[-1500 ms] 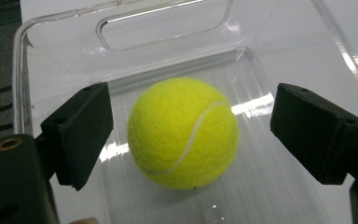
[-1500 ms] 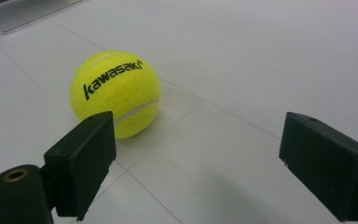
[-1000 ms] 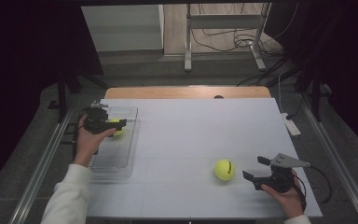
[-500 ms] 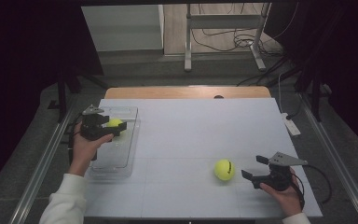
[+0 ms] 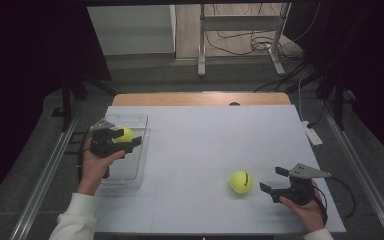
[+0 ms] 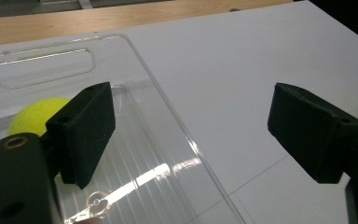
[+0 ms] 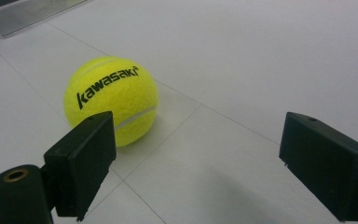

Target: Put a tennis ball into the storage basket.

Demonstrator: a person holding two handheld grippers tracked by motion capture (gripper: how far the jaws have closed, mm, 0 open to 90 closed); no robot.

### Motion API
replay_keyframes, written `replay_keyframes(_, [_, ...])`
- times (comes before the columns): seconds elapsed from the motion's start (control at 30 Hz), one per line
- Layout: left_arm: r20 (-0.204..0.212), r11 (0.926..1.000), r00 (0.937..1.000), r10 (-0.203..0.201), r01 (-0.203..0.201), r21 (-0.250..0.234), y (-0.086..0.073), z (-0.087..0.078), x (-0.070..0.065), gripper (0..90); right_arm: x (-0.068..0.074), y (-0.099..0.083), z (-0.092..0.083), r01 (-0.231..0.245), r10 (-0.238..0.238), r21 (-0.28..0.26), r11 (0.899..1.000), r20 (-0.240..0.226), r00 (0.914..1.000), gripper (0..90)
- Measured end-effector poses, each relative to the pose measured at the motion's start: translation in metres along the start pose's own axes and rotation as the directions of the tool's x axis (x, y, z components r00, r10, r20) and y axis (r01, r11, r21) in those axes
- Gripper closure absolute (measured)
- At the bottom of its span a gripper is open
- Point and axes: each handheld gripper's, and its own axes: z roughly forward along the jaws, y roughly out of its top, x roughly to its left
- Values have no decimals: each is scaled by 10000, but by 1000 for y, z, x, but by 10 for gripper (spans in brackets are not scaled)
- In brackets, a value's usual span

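Two tennis balls counted, one clear plastic bin, two grippers.

Right gripper: jaws wide apart, nothing between them. Loose tennis ball on the white table, just ahead of the jaw tips and off toward the left jaw; in the right gripper view the ball sits ahead of the left pad, not centred in the gap. No long axis to line up on, being round. Nearer hand by far: right. Judged next: shift toward the left-jaw side, advance to straddle, close.

Left gripper: over the bin, jaws parted, just been opening, empty. Second ball lying inside the bin, beyond and outside the left jaw, untouched by either pad.
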Motion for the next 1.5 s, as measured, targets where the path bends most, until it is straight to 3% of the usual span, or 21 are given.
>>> replay_keyframes(0.33, [207,9996,9997,145,-140,-257,-1,-3,-11,159,1,1,1,62,-62,-4,10000,-20,10000,116])
replay_keyframes(0.5, [500,9993,9984,257,-242,-289,-1,-1,-20,161,0,1,2,-21,21,2,10000,-49,10000,117])
replay_keyframes(0.77, [911,9976,9935,679,-666,-176,0,5,-36,161,0,1,2,-58,58,4,10000,-27,10000,116])
replay_keyframes(0.9, [885,9954,9915,955,-959,-2,-1,10,-42,159,1,1,2,6,-6,-23,10000,-8,10000,117])
replay_keyframes(1.5, [1299,9923,9840,1219,-1237,60,3,21,-58,160,4,-2,-6,135,-135,-50,9999,87,9999,117])
